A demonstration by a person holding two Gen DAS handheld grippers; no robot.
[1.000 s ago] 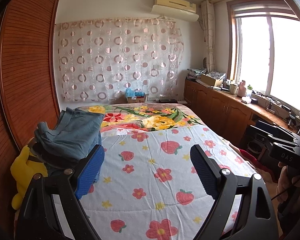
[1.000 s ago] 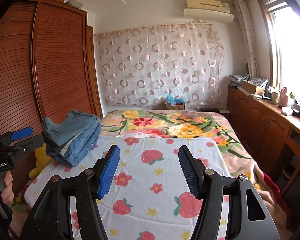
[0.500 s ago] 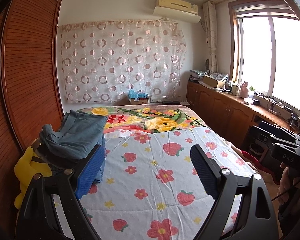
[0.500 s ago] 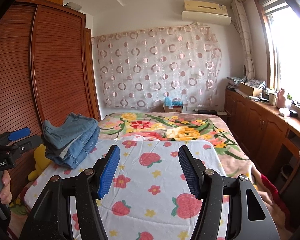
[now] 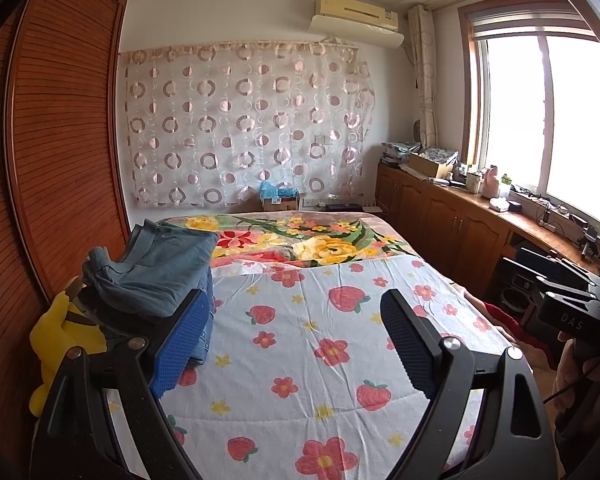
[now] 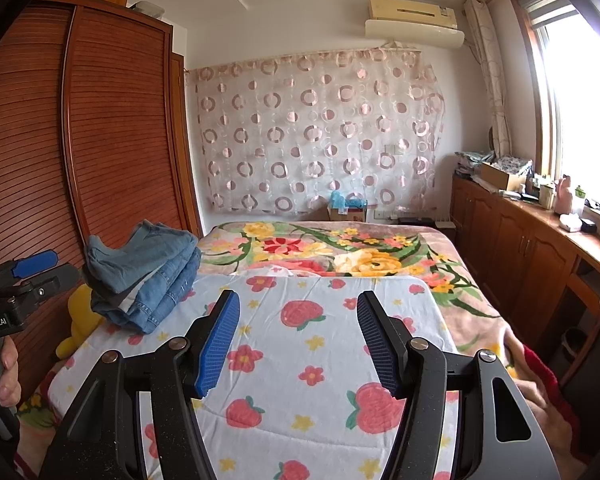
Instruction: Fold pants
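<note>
On the left edge of the bed, near the wooden wardrobe, a stack of folded pants (image 6: 148, 276) sits on the strawberry-print sheet (image 6: 312, 344). Most of the stack is blue denim, with a softer grey-blue pair on top; the exact number of garments cannot be told from either view. A yellow plush toy (image 6: 78, 320) is wedged just beside the stack, between the bed and the wardrobe (image 6: 112, 128).

Neither tool touches the pants. From its own camera, the left gripper (image 5: 296, 344) is held above the sheet with its jaws spread wide and nothing between them; its left finger overlaps the stack in the picture, but appears to be in front of it rather than in contact. The right gripper (image 6: 298, 344) hovers over the middle of the sheet, jaws also wide apart and holding nothing. The person's left hand (image 6: 4, 380) grips the left tool's handle at the edge of the right camera's view.

Beyond the strawberry sheet lies a floral blanket (image 6: 340, 252) covering the far half of the bed. At the bed's far end, against a circle-patterned curtain (image 6: 320, 132), stands an open cardboard box (image 6: 346, 212) with blue material sticking out of it. Along the right wall, a wooden counter (image 6: 540, 216) carries a second open box (image 6: 504, 174) and small clutter, under a bright window (image 5: 548, 120).
</note>
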